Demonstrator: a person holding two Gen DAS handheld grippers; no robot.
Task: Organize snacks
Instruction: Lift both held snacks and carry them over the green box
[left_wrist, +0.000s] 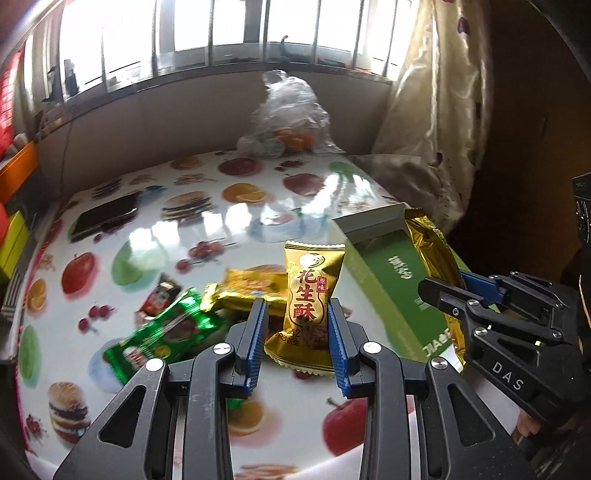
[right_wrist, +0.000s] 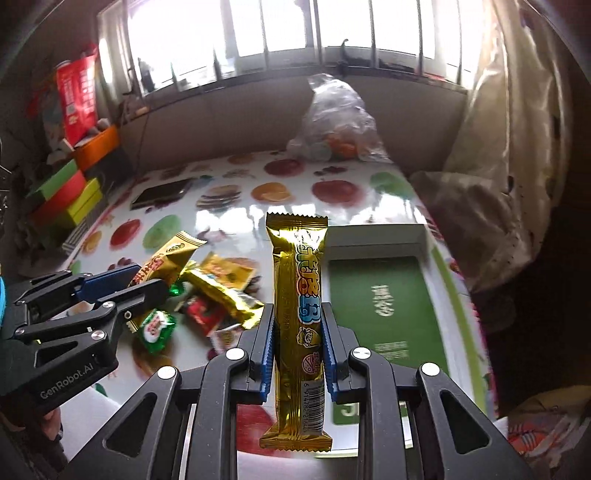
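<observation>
L gripper (left_wrist: 295, 314): blue pads closed partway onto a gold peanut-crisp packet (left_wrist: 310, 291), held upright w/ red characters facing cam, lifted above the table. Pads touch both sides of the lower half of the packet; top crimp stands free above the fingertips.

R gripper (right_wrist: 297, 325): jaws narrow, clamped on a long gold snack bar (right_wrist: 299, 332) held upright, barcode end down toward cam, crimped top up. Bar sits in front of the green box (right_wrist: 384, 299), over its left edge in R wrist view.

Green box lies open on the R side of the table, white rim, green interior w/ pale print. From L wrist view the R gripper is over the box's right side w/ the gold bar in it.

Loose pile left of the box, on the fruit-print tablecloth (left_wrist: 166, 236): green packet (left_wrist: 166, 332), gold wrapper (left_wrist: 251, 288), small red packet (left_wrist: 159, 299). They overlap; exact contact can't be told.

Further out: dark phone (left_wrist: 105, 218) far left on the cloth; clear plastic bag (left_wrist: 288, 118) w/ orange fruit at the far table edge; curtain (left_wrist: 436, 110) at right; coloured boxes (right_wrist: 70, 195) stacked off the left edge.
</observation>
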